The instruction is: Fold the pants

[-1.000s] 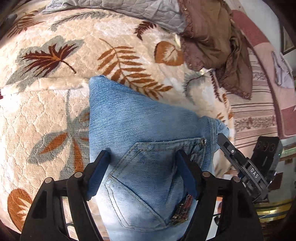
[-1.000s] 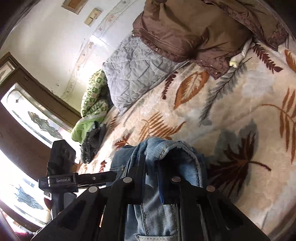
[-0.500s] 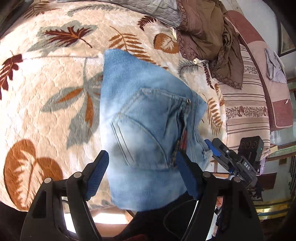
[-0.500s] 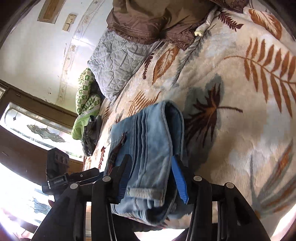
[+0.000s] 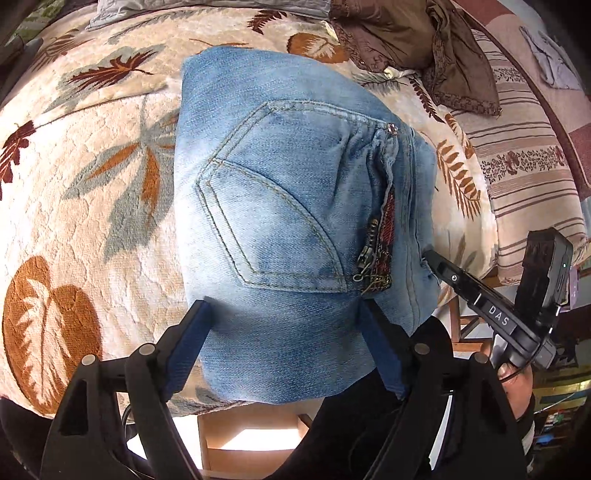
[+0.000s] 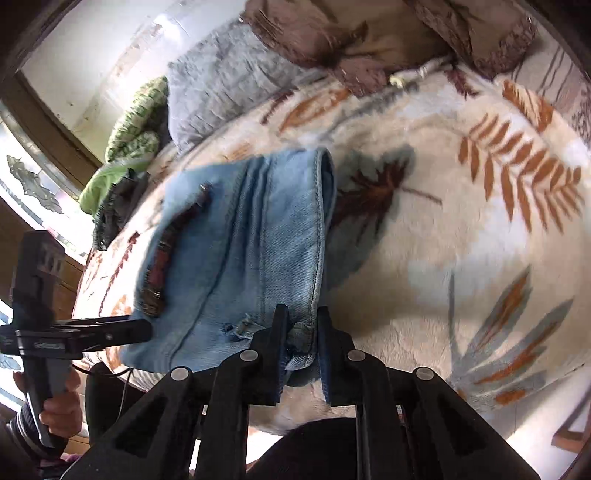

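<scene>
The right gripper [image 6: 301,332], wide apart half a second ago, has just been closing on the folded jeans' [image 6: 236,251] 6 o'clock hem edge.

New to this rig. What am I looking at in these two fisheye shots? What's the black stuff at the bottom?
No robot here: a person holds hand-held tongs in each hand, each with a camera looking along its fingers. One picture is from the left tongs, the other from the right tongs. Folded jeans lie on a leaf-patterned blanket, with a brown jacket behind. The left tongs stand open over the jeans and have just been opening, pinching nothing. The right tongs have just been closing, with the jeans' edge between them.
</scene>
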Tool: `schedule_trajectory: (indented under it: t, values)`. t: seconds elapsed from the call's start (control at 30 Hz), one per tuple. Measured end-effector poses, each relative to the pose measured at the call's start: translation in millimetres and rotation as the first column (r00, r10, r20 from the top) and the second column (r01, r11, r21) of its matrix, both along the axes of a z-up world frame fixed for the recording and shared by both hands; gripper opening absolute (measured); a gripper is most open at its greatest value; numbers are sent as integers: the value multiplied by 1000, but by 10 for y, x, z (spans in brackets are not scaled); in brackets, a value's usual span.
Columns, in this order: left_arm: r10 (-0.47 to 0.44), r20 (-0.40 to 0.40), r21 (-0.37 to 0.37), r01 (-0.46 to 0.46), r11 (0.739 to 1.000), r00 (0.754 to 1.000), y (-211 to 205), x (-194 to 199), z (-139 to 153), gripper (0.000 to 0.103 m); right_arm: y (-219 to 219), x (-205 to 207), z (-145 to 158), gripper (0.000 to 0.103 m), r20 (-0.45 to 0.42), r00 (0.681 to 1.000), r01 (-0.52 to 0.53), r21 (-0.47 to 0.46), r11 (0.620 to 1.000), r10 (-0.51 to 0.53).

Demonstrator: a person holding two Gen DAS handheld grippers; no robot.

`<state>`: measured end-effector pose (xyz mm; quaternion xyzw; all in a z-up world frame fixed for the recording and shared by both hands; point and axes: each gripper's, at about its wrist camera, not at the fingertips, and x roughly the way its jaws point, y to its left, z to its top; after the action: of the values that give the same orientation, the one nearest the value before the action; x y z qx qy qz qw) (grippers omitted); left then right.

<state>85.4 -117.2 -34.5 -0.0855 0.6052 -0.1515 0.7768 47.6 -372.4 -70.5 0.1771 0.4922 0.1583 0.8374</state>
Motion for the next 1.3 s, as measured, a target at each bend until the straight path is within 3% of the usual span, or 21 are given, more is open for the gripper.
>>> schedule_trajectory:
  t: [0.13,0.23,0.33,0.43,0.8,0.87,0.93,1.0,1.13,1.17,1.23,1.3]
  values:
    - [3,5,-77,-3,997,1000,201,16,185,81,-156,0,139,25,8,998,56,103,993,-57]
    - [65,83,-123,-54,991,994,360,184,440,81,-372,29,346,29,44,992,106,196,975,-116]
    - [102,174,-19,-100,995,980,307,487,553,81,-471,197,447,41,54,986,142,246,959,-160]
    - [96,159,31,-102,994,983,169,777,430,81,-396,463,425,44,42,987,144,234,962,-158]
    - [96,117,62,-104,993,989,-22,1033,224,81,-159,1105,152,44,-46,991,130,226,965,-123]
    - [94,120,66,-103,992,988,-28,1056,231,81,-101,1143,157,38,-35,994,111,202,973,-106]
    - [93,118,65,-101,993,989,-30,1071,246,81,-47,1170,206,20,-11,997,82,185,979,-81]
    - [93,124,55,-100,993,988,-31,1084,263,81,0,1166,331,10,37,997,60,168,984,-67]
    - [101,153,115,-119,986,983,-99,1217,195,81,100,1136,637,8,179,984,0,102,995,-18]
    - [88,127,148,-106,983,988,-142,1282,92,82,95,1196,546,8,150,988,18,78,997,-29]
    - [77,97,171,-93,981,992,-178,1335,-19,82,59,1365,159,9,2,999,51,23,998,-51]
    - [72,113,162,-89,983,991,-154,1290,70,82,-26,1350,-70,9,-64,995,77,57,995,-73]
